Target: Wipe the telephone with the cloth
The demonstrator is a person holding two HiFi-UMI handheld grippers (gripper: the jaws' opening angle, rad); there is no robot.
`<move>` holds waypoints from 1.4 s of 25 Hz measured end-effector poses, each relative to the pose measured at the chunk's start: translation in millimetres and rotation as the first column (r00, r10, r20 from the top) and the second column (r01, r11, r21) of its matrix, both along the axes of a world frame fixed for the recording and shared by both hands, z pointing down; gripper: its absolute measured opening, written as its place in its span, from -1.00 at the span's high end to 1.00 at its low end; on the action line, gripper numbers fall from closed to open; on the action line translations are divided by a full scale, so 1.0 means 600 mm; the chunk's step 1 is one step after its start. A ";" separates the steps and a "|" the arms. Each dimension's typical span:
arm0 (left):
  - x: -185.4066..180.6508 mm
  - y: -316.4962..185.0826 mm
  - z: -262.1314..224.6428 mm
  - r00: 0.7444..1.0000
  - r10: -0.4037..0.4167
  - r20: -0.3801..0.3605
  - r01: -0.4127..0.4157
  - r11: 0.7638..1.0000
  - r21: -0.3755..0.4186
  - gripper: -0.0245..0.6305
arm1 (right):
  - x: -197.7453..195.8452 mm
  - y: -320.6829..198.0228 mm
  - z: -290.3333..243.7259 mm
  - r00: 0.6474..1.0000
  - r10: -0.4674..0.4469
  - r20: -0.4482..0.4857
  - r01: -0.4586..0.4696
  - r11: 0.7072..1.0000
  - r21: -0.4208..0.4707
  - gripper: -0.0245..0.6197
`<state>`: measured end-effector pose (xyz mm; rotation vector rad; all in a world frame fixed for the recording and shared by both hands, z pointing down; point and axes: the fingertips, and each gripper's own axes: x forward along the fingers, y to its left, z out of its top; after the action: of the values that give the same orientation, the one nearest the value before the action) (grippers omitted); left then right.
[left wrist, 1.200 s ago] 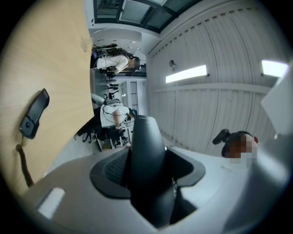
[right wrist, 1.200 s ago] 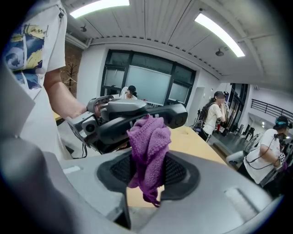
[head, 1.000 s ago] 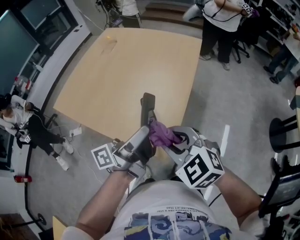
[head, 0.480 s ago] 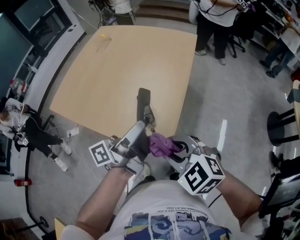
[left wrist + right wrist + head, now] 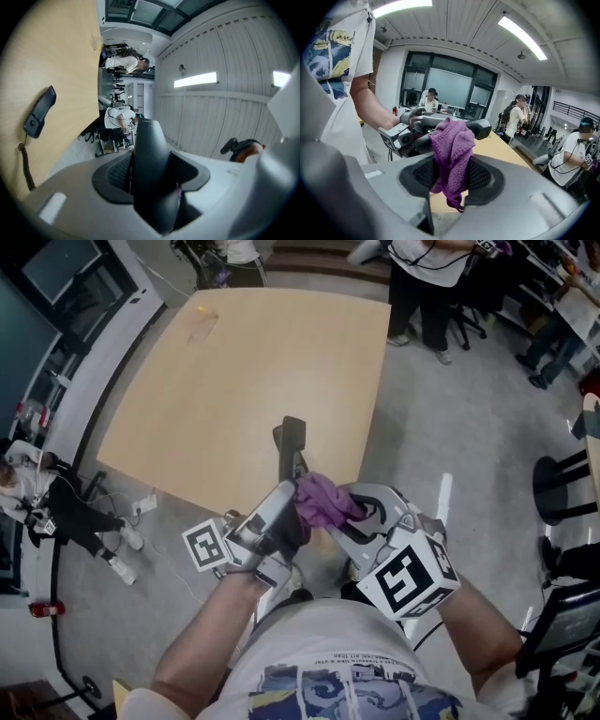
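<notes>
My left gripper [image 5: 284,514] is shut on a black telephone handset [image 5: 147,164], held out over the near edge of the wooden table [image 5: 244,362]. My right gripper [image 5: 343,514] is shut on a purple cloth [image 5: 323,500]. In the right gripper view the cloth [image 5: 452,150] presses against the handset's [image 5: 480,127] middle, beside the left gripper [image 5: 401,133]. A second black telephone piece [image 5: 40,112] with a coiled cord lies on the table; the head view shows this black telephone piece [image 5: 293,434] just beyond the grippers.
Several people [image 5: 427,282] stand past the table's far right corner, and one person [image 5: 47,488] sits on the floor at the left. A black stool [image 5: 562,493] stands at the right. A small yellowish mark [image 5: 204,322] is on the far tabletop.
The right gripper drew the cloth back toward me along the handset, then pushed it forward again. The left gripper kept its hold and barely moved.
</notes>
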<state>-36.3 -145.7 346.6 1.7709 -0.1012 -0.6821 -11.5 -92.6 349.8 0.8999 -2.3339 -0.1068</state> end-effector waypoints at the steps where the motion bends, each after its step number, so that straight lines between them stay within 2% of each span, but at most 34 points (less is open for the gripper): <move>1: -0.002 -0.002 0.000 1.000 0.001 0.001 -0.001 1.000 -0.003 0.15 | -0.008 0.002 0.002 1.000 -0.007 -0.001 0.007 1.000 -0.005 0.49; 18: -0.014 -0.016 0.014 1.000 0.015 -0.008 -0.015 1.000 -0.026 0.15 | -0.046 0.076 0.053 0.999 -0.045 -0.014 0.043 0.994 -0.096 0.49; 29: -0.011 -0.013 0.009 0.998 0.044 -0.044 -0.045 0.998 -0.032 0.15 | -0.037 0.077 0.101 1.000 -0.003 -0.029 -0.002 0.989 -0.147 0.49; 35: -0.013 -0.014 0.014 0.999 0.023 -0.033 -0.025 0.999 -0.034 0.15 | -0.015 0.072 0.130 0.999 0.033 -0.041 -0.039 0.984 -0.174 0.49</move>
<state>-44.4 -154.3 354.9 1.7246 -0.0687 -0.6882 -20.6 -49.6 427.7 0.8444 -2.2507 0.0944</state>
